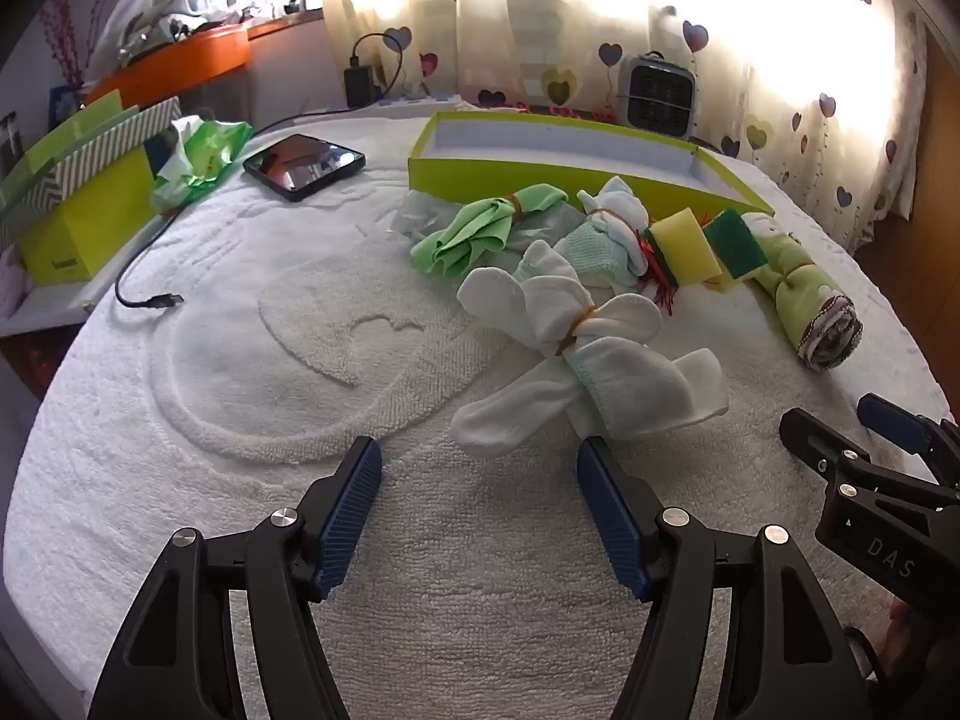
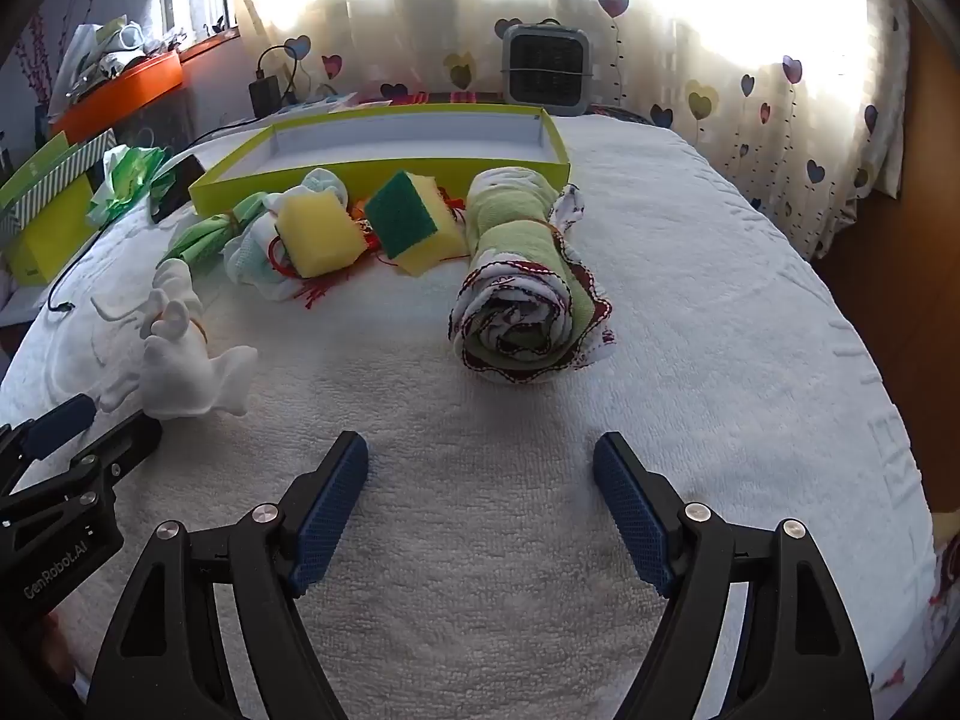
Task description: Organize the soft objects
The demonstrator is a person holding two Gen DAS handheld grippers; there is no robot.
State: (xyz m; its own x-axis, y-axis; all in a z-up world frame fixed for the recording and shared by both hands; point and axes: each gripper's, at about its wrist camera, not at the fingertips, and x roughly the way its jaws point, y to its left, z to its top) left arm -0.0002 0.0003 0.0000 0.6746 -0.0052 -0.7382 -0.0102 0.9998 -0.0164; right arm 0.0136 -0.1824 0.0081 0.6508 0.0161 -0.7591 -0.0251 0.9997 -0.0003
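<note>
Left gripper released, jaws spread wide, holding nothing, poised over white towel surface. Right gripper likewise released, jaws wide apart and empty, above same towel. Directly ahead of left gripper, just past its right fingertip: white cloth bundle bound with a band, lying flat. Farther ahead, slightly right: green cloth bundle, pale mint-and-white bundle with red string, both near front wall of lime-green tray. Right of these: two yellow sponges, one yellow side up, other green scouring face up, just beside each other. Rolled green towel straight ahead of right gripper, well apart from its fingertips, roll end facing camera, far end near tray corner. Tray interior bare in both views. Beyond left gripper, far left: black phone, black cable, lime box. Small grey heater behind tray
</note>
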